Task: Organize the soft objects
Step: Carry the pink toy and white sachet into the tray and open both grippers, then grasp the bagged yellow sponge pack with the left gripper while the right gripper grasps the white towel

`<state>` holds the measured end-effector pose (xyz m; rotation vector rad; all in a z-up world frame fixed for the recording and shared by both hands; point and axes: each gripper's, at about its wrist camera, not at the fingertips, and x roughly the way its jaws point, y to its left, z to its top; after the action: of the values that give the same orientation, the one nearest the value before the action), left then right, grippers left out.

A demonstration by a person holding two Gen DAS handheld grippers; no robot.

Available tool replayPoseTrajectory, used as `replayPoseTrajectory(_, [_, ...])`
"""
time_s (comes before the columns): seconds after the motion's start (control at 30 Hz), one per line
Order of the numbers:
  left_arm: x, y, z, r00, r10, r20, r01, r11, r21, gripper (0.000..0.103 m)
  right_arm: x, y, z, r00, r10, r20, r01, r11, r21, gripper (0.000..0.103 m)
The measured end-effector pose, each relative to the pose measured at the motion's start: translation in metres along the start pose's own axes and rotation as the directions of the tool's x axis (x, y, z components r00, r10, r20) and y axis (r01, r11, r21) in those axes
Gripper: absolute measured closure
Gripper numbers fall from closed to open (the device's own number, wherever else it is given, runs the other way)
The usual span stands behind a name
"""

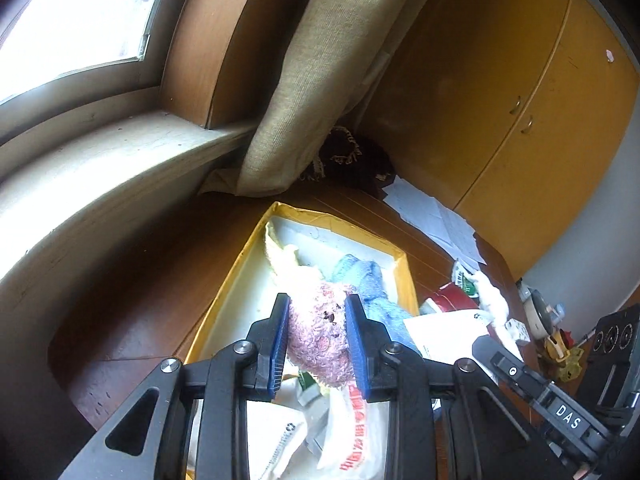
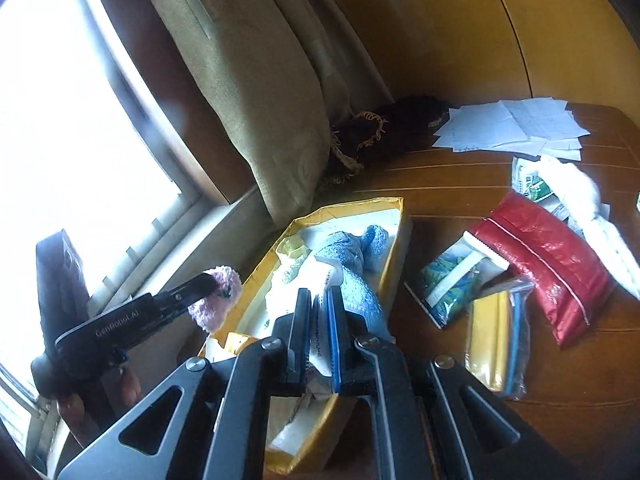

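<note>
My left gripper is shut on a pink fluffy toy and holds it over the near end of a yellow cardboard box. A blue towel and a pale yellow cloth lie inside the box. In the right wrist view the left gripper grips the pink toy left of the box. My right gripper is shut on a thin white printed packet above the blue towel.
A red pouch, a bagged yellow packet, a white cloth and loose papers lie on the wooden table right of the box. A curtain and a dark fringed cloth sit behind it, by the window sill.
</note>
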<state>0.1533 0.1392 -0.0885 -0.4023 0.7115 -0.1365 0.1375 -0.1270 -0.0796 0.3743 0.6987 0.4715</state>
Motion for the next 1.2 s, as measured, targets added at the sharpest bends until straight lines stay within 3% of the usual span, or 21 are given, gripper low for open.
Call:
replayPoseTrajectory(0.27, [0.038, 0.018, 0.0, 0.996, 0.069, -0.059, -0.069, 0.998, -0.002, 0.075, 0.061, -0.01, 0.004, 0.998, -0.017, -0.063, 0.02, 0.999, 0.049, 0.095])
replayPoseTrajectory(0.43, [0.05, 0.016, -0.004, 0.99, 0.115, -0.081, -0.113, 0.993, 0.024, 0.072, 0.079, -0.012, -0.004, 0.995, -0.043, -0.093, 0.046, 0.998, 0.033, 0.094])
replayPoseTrajectory(0.47, [0.05, 0.015, -0.005, 0.989, 0.125, -0.079, -0.123, 0.992, 0.028, 0.069, 0.082, -0.012, -0.005, 0.994, -0.045, -0.101, 0.048, 0.998, 0.031, 0.093])
replayPoseTrajectory(0.53, [0.05, 0.013, -0.005, 0.987, 0.139, -0.084, -0.136, 0.99, 0.04, 0.053, 0.084, -0.012, -0.006, 0.993, -0.048, -0.104, 0.051, 0.998, 0.025, 0.089])
replayPoseTrajectory(0.63, [0.049, 0.011, -0.007, 0.986, 0.143, -0.091, -0.14, 0.989, 0.039, 0.039, 0.084, -0.013, -0.006, 0.993, -0.048, -0.106, 0.051, 0.998, 0.021, 0.083])
replayPoseTrajectory(0.7, [0.044, 0.007, -0.008, 0.985, 0.159, -0.072, -0.157, 0.987, 0.036, 0.033, 0.079, -0.014, -0.004, 0.994, -0.019, -0.105, 0.023, 0.999, 0.032, 0.074])
replayPoseTrajectory(0.77, [0.035, 0.001, -0.008, 0.982, 0.184, -0.033, -0.183, 0.983, 0.029, 0.027, 0.067, -0.011, 0.0, 0.997, 0.002, -0.078, 0.0, 1.0, 0.026, 0.054])
replayPoseTrajectory(0.83, [0.025, -0.007, -0.01, 0.983, 0.181, -0.008, -0.181, 0.983, 0.033, 0.025, 0.049, -0.008, 0.005, 0.999, 0.01, -0.045, -0.01, 1.0, 0.008, 0.046])
replayPoseTrajectory(1.0, [-0.001, -0.042, -0.016, 0.99, 0.137, 0.04, -0.139, 0.988, 0.068, 0.023, -0.002, -0.011, 0.02, 0.998, 0.056, 0.013, -0.056, 0.998, -0.023, 0.04])
replayPoseTrajectory(1.2, [-0.015, -0.098, -0.027, 1.0, -0.002, 0.016, 0.0, 0.99, 0.144, 0.018, -0.051, -0.075, 0.02, 0.996, 0.022, 0.081, -0.024, 0.999, 0.034, 0.037])
